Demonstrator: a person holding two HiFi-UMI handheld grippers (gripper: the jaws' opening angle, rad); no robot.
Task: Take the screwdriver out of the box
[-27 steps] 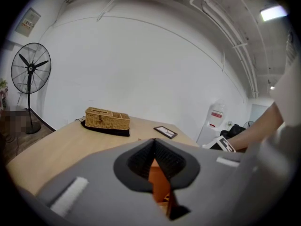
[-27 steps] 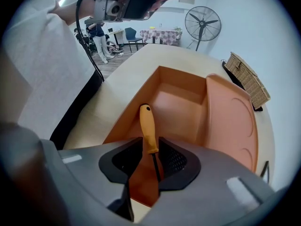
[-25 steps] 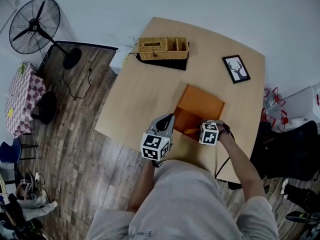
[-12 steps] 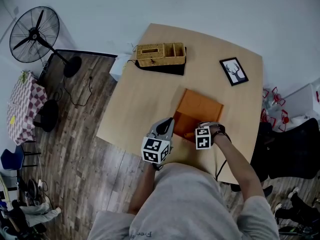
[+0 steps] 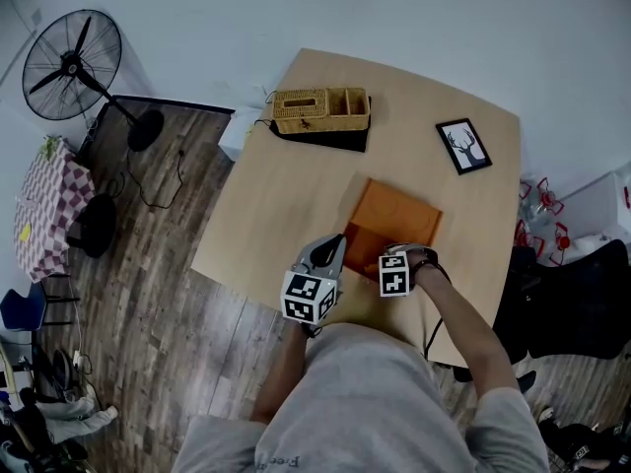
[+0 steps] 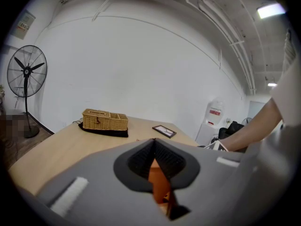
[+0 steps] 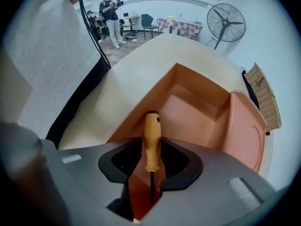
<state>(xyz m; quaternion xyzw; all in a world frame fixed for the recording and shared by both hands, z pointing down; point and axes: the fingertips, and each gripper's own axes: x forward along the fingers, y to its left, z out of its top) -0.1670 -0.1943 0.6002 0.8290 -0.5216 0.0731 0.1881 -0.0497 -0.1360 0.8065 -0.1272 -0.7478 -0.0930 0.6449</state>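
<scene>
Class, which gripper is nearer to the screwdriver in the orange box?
Right. The right gripper points down into the box; its jaws have just been opening, the screwdriver between them. The left gripper, shut, is beside the box.

Head view looks steeply down on the desk (image 5: 296,185); left gripper view faces across it, the right closely into the orange box (image 7: 197,102) all share.
</scene>
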